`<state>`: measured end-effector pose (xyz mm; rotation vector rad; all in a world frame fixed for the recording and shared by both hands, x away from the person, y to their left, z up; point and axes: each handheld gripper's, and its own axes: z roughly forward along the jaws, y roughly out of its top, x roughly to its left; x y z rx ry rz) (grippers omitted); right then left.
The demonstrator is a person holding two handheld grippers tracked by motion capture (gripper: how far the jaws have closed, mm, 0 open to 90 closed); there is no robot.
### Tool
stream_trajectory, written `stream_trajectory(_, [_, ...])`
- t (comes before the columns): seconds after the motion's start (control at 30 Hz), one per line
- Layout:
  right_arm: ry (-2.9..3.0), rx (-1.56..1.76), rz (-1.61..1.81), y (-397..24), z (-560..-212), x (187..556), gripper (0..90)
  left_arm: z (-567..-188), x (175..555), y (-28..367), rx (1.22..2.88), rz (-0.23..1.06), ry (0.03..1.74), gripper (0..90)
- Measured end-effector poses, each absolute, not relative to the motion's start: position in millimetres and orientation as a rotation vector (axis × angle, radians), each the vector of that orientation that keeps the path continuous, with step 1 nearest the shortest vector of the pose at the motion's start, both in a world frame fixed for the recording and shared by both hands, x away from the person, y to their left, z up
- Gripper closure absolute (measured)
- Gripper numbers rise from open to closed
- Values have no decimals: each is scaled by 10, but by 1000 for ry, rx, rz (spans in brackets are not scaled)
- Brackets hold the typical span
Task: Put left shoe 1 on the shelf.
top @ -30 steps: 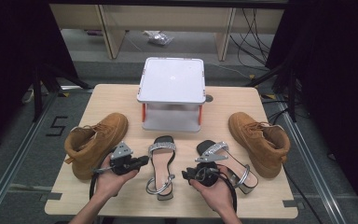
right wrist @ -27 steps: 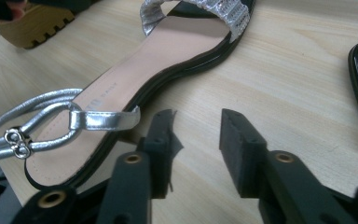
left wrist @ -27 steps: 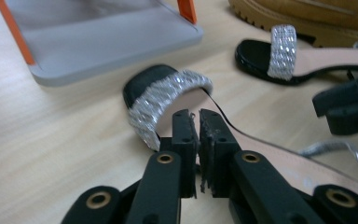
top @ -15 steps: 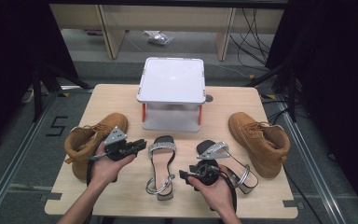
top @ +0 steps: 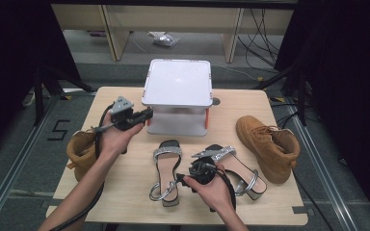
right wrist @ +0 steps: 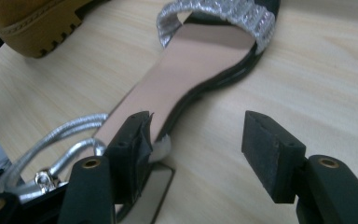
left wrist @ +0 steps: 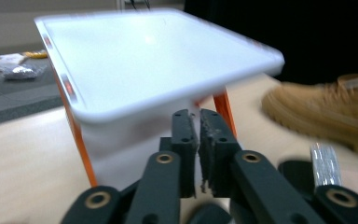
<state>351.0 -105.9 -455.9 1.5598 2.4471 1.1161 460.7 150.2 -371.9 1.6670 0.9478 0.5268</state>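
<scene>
Two silver-strapped sandals lie mid-table, the left sandal (top: pixel 166 166) and the right sandal (top: pixel 238 168). A tan boot (top: pixel 79 149) stands at the left and another tan boot (top: pixel 267 144) at the right. My left gripper (top: pixel 144 114) is lifted beside the white stand (top: pixel 178 84). In the left gripper view its jaws (left wrist: pixel 199 121) have just been closing and are shut on nothing, in front of the stand (left wrist: pixel 135 60). My right gripper (top: pixel 179 180) sits at the left sandal's heel. Its jaws (right wrist: pixel 198 128) have just been opening; one hangs over the sandal's (right wrist: pixel 200 60) heel end.
The white stand has orange legs (left wrist: pixel 81 140) and takes up the table's far middle. Bare tabletop (top: pixel 125 192) lies at the front left. Past the stand's corner, the left gripper view catches the right boot (left wrist: pixel 326 107). Cables and shelving are on the floor beyond the table.
My left hand has risen from beside the left sandal and moved up toward the stand's front left corner. My right gripper has shifted slightly left, toward the left sandal's heel.
</scene>
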Motion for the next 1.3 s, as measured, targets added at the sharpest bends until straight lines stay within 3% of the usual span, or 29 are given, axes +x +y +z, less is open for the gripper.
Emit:
stream_trajectory(0.33, [2370,1633,1235,-917,-4157,3722,404,-3653,5228,1376,1728,574,985,867])
stream_trajectory(0.67, [2562,1626,920,-495,-4552,3825,398,-3837,5375,1381,1726,559,1029,865])
stream_trajectory(0.93, [2562,1750,801,-348,-4590,3849,389,-3866,5388,1365,1716,557,1036,865])
stream_trajectory(1.3, [2563,1673,704,-240,-4695,3843,287,-3871,5399,1358,1713,564,1035,874])
